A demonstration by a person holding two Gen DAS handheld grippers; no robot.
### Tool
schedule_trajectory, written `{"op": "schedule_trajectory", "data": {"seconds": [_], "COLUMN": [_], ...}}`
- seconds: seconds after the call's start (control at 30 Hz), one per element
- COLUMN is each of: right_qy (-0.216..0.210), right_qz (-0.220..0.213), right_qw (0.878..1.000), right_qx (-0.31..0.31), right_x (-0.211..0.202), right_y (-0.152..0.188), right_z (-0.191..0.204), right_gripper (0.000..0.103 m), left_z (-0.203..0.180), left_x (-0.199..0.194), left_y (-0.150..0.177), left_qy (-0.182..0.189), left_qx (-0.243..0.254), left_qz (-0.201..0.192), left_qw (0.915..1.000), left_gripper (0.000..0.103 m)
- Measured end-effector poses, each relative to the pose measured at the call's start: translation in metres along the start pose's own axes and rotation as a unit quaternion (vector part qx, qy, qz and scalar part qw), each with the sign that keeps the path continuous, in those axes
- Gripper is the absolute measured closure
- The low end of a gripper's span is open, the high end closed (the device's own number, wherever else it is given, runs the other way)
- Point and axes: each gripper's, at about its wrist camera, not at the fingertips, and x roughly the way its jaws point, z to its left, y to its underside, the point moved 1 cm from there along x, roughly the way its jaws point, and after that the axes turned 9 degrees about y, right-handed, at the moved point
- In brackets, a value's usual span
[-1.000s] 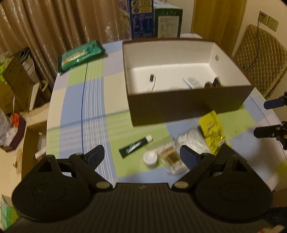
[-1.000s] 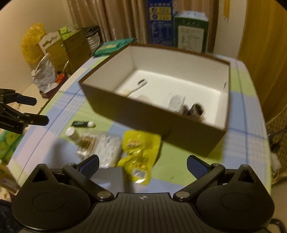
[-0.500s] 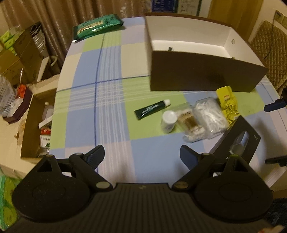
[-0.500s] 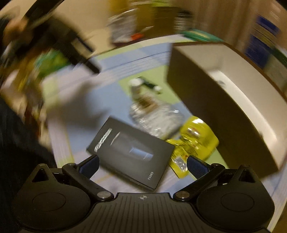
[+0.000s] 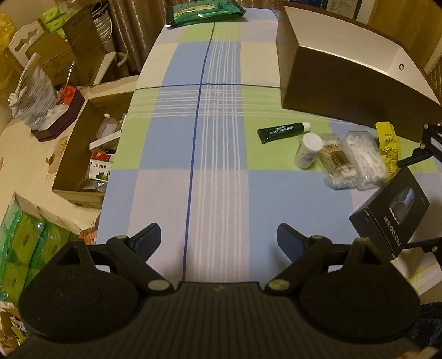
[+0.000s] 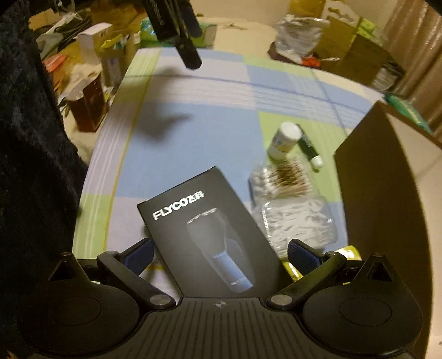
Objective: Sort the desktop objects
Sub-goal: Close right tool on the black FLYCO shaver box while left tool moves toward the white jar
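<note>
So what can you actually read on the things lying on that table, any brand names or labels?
"FLYCO" – on the black shaver box, front face and side.
"MENTHOLATUM" – on the dark green tube.
Small white bottle: label print too small to read.
Yellow packet: red print too blurred to read.
Green pack at the far edge: lettering too small to read.
Cotton swab bag: lettering unclear.

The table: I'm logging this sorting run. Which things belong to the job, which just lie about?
Job: black shaver box, green tube, white bottle, cotton swabs, yellow packet, brown box.
Lying about: green pack, floor cartons.
</note>
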Motion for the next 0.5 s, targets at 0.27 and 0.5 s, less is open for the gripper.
{"op": "schedule_trajectory", "data": {"seconds": [0.27,0.5], "right_qy": [0.020,0.029], "right_qz": [0.011,0.025], "right_qw": [0.999,0.992], "right_qx": [0.050,0.121], "right_x": [-0.016,-0.035], "right_y": [0.008,0.018], "right_z": [0.014,0.024], "right_gripper": [0.032,0.032], "left_z": [-0.003,-0.022], "left_x": [0.008,0.017], "left_y": [-0.001,-0.016], "left_qy": [0.006,0.028], "left_qx": [0.006,0.043], "left_qz": [0.007,0.004], "left_qw": [0.9999,0.9987], "left_gripper": [0.014,0.014]}}
